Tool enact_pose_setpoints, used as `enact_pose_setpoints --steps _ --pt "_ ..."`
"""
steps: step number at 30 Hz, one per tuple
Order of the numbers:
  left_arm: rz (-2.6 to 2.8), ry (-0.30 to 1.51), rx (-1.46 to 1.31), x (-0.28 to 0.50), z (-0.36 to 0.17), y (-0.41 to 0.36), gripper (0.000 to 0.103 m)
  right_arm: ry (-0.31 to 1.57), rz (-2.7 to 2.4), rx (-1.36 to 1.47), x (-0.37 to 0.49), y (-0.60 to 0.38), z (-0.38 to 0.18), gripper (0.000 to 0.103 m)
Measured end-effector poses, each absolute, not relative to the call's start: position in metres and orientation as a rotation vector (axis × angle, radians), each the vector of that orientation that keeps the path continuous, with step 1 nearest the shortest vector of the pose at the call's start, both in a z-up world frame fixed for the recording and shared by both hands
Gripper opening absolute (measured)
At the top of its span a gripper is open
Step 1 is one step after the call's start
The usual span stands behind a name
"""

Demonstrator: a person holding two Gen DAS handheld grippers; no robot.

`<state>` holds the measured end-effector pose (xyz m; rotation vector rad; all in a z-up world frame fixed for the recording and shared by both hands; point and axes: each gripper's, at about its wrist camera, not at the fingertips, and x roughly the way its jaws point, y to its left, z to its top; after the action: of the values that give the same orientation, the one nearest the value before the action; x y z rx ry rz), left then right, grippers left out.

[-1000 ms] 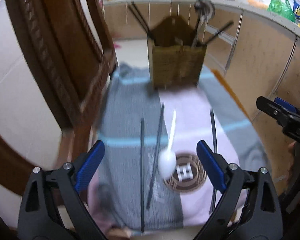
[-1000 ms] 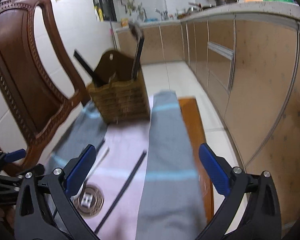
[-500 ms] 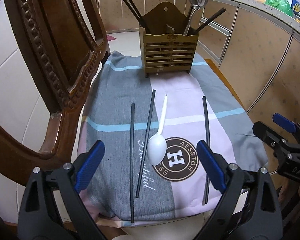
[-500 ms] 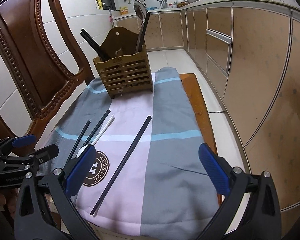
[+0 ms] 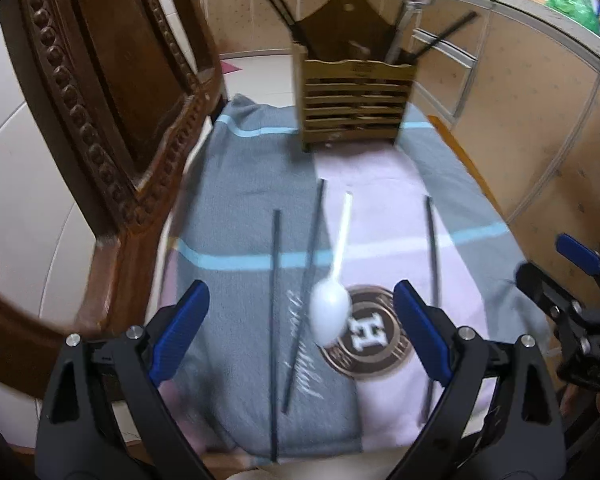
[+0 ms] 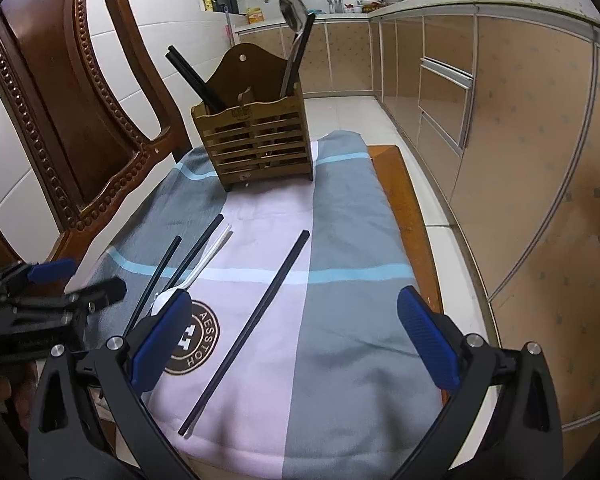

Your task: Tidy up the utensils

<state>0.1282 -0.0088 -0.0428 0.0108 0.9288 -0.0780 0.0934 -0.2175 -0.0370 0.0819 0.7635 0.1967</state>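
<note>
Two claws, my left gripper [image 5: 300, 332] and right gripper [image 6: 294, 340], gape empty; the left has edged forward over the white plastic spoon [image 5: 330, 312], slatted wooden utensil caddy [image 5: 354, 106] at 12 o'clock, pickup pending.

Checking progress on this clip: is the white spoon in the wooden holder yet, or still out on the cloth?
Still out. The white spoon lies flat on the cloth, between black chopsticks, well short of the wooden holder. Neither gripper holds it.

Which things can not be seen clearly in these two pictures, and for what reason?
- Left wrist view: motion blur smears the printed cloth; its script lettering cannot be read.
- Right wrist view: the right tongs cover most of the white spoon bowl and part of the round logo.
- Both views: the slatted wooden holder hides the lower ends of the ladle and chopsticks inside.
</note>
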Motion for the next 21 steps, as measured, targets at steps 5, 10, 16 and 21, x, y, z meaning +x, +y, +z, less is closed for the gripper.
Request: enact_pose_setpoints --steps 5,10,16,21 --pt "-0.028 0.953 -0.008 0.171 -0.042 0.007 0.089 0.816 0.211 0.073 0.129 -0.206 -0.045 0.095" --pt "-0.035 1.068 0.02 0.214 -0.065 0.007 0.072 0.893 0.161 0.065 0.167 -0.195 -0.066 0.07" --pt "-0.033 1.174 0.057 0.242 -0.098 0.001 0.063 0.948 0.176 0.046 0.193 -0.176 -0.08 0.056" --pt "-0.044 1.227 0.018 0.258 -0.115 0.002 0.065 1.039 0.175 0.099 0.223 -0.178 -0.101 0.036"
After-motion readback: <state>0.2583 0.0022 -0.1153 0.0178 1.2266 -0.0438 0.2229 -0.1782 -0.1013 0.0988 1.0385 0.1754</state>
